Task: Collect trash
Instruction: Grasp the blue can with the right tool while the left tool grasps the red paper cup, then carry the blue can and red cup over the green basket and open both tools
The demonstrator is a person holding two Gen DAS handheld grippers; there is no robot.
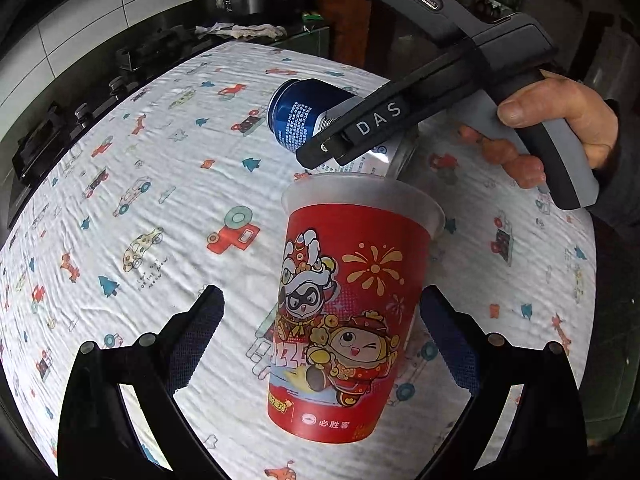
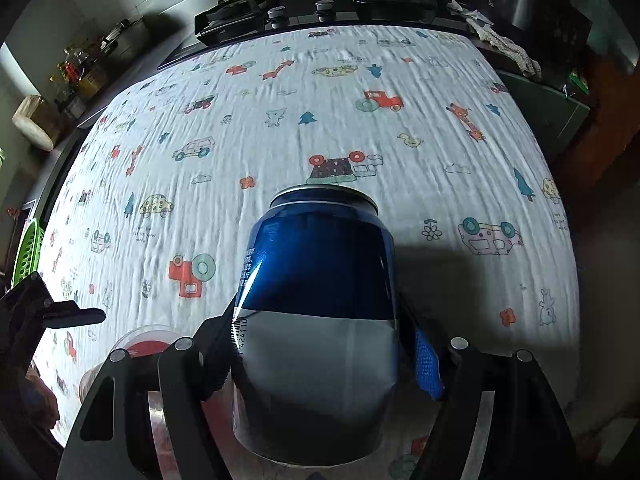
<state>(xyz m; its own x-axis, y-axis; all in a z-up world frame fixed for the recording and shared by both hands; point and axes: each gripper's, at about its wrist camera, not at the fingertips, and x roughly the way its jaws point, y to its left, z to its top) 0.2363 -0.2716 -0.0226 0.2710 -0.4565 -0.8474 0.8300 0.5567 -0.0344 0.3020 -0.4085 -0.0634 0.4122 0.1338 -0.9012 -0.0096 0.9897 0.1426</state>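
A red cartoon-printed plastic cup (image 1: 344,312) with a frosted rim stands upright on the patterned cloth. My left gripper (image 1: 320,300) is open, its fingers either side of the cup's lower half, apart from it. My right gripper (image 2: 320,332) is shut on a blue and silver can (image 2: 320,312), held lying sideways above the cloth. In the left wrist view the can (image 1: 300,120) hangs just behind the cup's rim, gripped by the right gripper (image 1: 352,136). The cup's rim (image 2: 148,340) shows low left in the right wrist view.
The table wears a white cloth (image 1: 140,208) with car and tree prints. A black stove (image 2: 280,12) with knobs runs along the far edge. A rag (image 2: 508,48) lies at the back corner. A green basket (image 2: 26,252) sits at the left.
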